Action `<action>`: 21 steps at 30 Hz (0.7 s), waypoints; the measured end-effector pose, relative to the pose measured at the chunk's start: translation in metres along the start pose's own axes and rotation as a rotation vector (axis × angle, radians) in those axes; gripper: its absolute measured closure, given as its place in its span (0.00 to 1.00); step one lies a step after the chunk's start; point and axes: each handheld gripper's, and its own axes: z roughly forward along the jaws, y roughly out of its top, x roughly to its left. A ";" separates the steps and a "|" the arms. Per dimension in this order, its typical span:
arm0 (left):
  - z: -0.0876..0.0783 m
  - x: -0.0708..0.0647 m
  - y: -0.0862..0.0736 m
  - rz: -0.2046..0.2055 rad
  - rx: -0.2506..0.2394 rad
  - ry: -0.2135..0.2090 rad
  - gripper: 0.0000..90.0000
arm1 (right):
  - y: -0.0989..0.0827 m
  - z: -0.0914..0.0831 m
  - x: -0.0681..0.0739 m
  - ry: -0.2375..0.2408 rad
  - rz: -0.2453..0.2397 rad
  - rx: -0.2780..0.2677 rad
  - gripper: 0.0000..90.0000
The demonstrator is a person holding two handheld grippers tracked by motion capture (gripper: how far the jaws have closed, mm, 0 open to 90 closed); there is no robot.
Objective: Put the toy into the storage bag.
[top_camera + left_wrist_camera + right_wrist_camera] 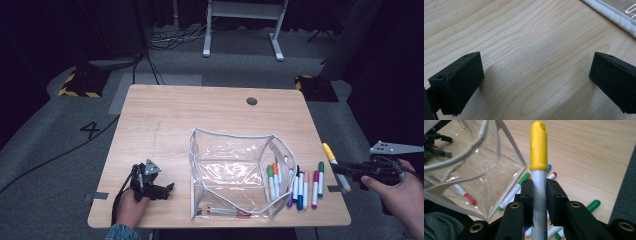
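We are gripping the yellow-capped marker (pixel 538 170) in our right claw (pixel 539 192), both pads pressing on its white barrel just below the cap. In the high view the right claw (pixel 345 169) is hanging off the worktop's (pixel 200 110) right edge, above the floor, with the marker (pixel 334 167) pointing up and away from us. On the worktop just to its left, a row of markers (pixel 300 182) is lying side by side, caps in green, orange, blue, purple and pink, close against the right wall of the clear pouch (pixel 235 172). The pouch is standing open with its white-trimmed mouth upward, and a red-capped marker (pixel 225 211) is lying inside along its near edge. Our left claw (pixel 165 189) is resting low on the worktop, left of the pouch, its jaws standing wide apart with nothing between them; in the left gripper view we are looking at bare wood (pixel 531 62) between the two pads.
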 end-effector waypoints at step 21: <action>0.000 0.000 0.000 0.002 0.002 0.001 0.00 | 0.075 0.018 0.080 0.167 -0.237 0.027 0.86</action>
